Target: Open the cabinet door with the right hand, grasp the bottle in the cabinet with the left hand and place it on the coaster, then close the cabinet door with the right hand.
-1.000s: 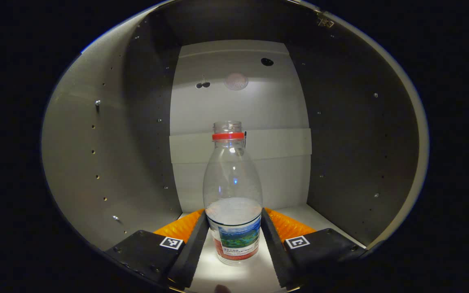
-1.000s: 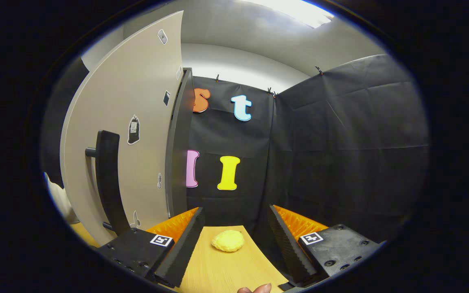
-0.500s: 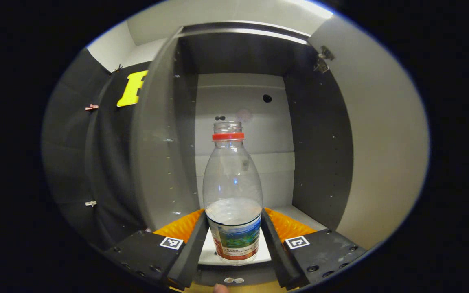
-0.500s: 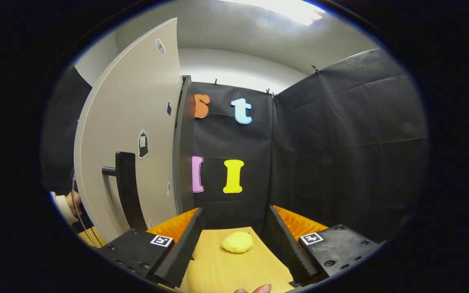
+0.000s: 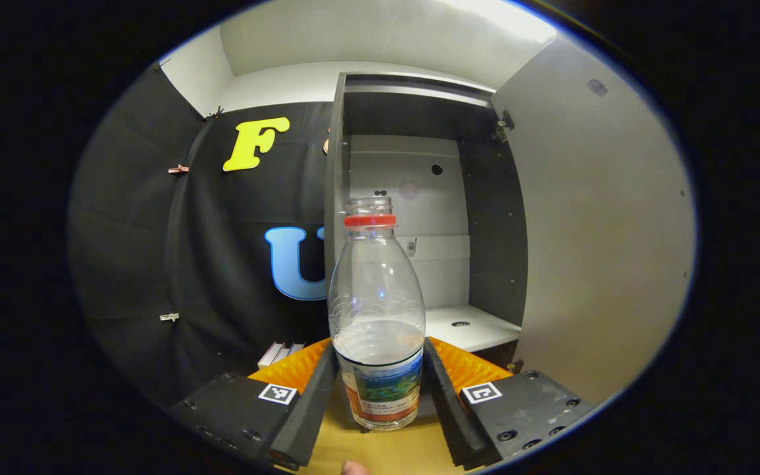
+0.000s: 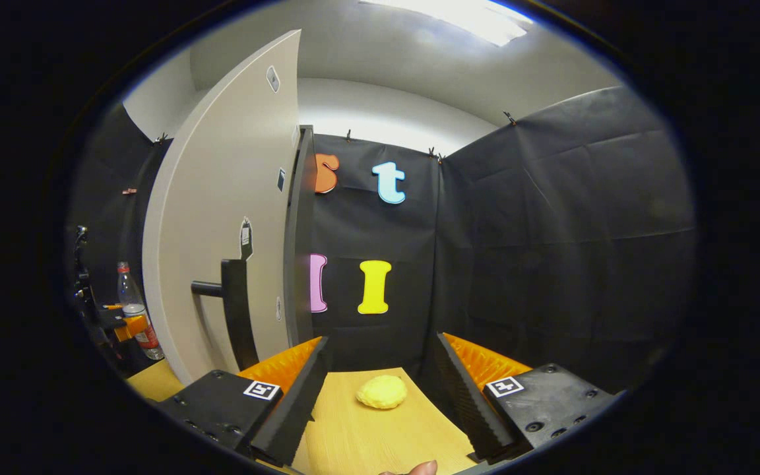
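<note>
The left gripper (image 5: 379, 386) has pulled the water bottle (image 5: 377, 316) out of the cabinet (image 5: 419, 218), squeezing it at the frame's bottom middle. The right gripper (image 6: 380, 389) stays wide open, holding nothing. The bottle's bottom edge is hard to see.

Left tool (image 5: 379, 389): both fingers (image 5: 311, 402) closed in against an upright bottle (image 5: 377, 316), one to each side of its lower body at the label, pressing on it. A fingertip (image 5: 353, 468) of the holding hand shows at the bottom edge of the left gripper view.

Right tool (image 6: 380, 389): jaws spread wide, nothing between them, aimed level and forward. A fingertip (image 6: 416, 468) shows at the bottom edge of the right gripper view.

Left tool (image 6: 123, 323) also shows far left in the right gripper view, clamped on the bottle.
</note>
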{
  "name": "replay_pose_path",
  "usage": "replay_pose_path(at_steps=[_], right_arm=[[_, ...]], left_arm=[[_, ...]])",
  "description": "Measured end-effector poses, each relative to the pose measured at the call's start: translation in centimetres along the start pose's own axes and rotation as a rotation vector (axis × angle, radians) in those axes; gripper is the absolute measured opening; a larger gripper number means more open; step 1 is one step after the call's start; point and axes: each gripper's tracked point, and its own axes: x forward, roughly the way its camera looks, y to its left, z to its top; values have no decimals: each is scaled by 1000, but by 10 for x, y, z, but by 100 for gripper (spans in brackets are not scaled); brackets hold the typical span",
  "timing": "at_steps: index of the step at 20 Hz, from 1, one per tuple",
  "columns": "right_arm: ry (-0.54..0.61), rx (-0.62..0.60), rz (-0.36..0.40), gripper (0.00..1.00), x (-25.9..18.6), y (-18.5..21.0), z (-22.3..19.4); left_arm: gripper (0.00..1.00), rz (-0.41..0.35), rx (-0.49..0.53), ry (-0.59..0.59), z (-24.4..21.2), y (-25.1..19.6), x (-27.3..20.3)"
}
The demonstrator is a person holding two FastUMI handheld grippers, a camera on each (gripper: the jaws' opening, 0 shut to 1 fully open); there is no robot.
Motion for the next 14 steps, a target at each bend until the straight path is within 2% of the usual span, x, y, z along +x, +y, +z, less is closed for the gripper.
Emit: replay_pose_path(at_steps=[5,10,14], right_arm=[[-12,-9,-22,97,-13,5,7],[-23,-11,-37,97,-27,9,12],[-22,-1,-56,97,-35,10,16]], left_arm=[[77,-5,24,24,-55,8,-48],[77,-55,-31,23,-125,4,-87],[78,-79,-12,101,-194,11,-97]])
